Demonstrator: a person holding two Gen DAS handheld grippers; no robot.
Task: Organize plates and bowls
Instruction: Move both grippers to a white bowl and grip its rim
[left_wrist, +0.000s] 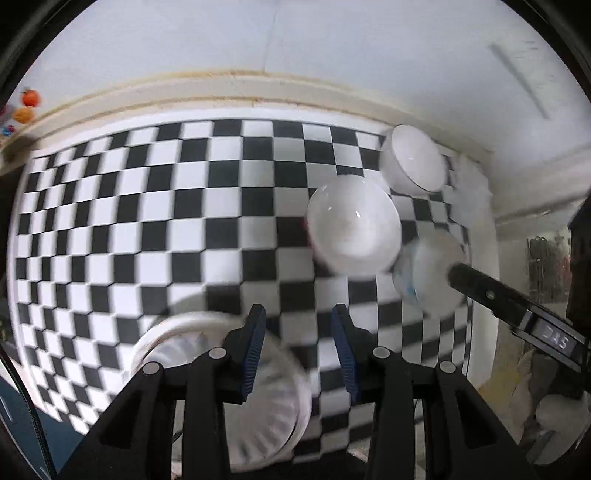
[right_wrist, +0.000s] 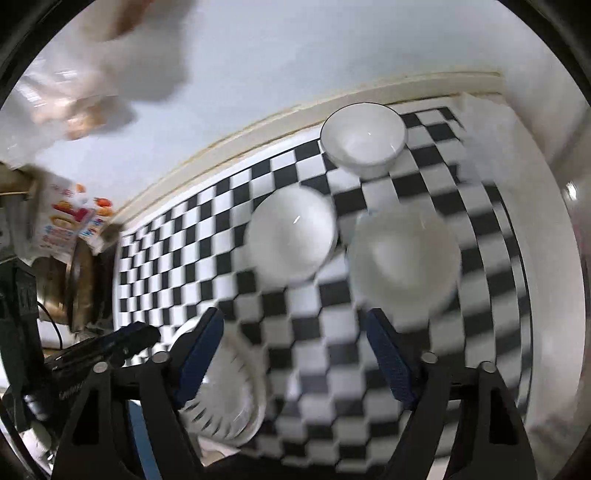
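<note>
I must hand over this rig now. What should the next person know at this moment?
Left hand-held gripper: open, empty, above the fluted plate.
Right hand-held gripper: open, empty, near the right bowl.
On the checkered cloth: middle bowl, far bowl, all separate.
Done: nothing stacked.
Left: probably gather the bowls together, then place the plate.

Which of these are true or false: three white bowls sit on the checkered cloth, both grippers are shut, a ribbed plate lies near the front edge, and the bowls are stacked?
1. Three white ceramic bowls sit on the black-and-white checkered cloth: far bowl, middle bowl, near bowl. True.
2. Both grippers are shut. False: left gripper and right gripper are open, holding nothing.
3. A white ribbed plate lies near the front edge. True.
4. The bowls are stacked. False: each rests separately.
</note>
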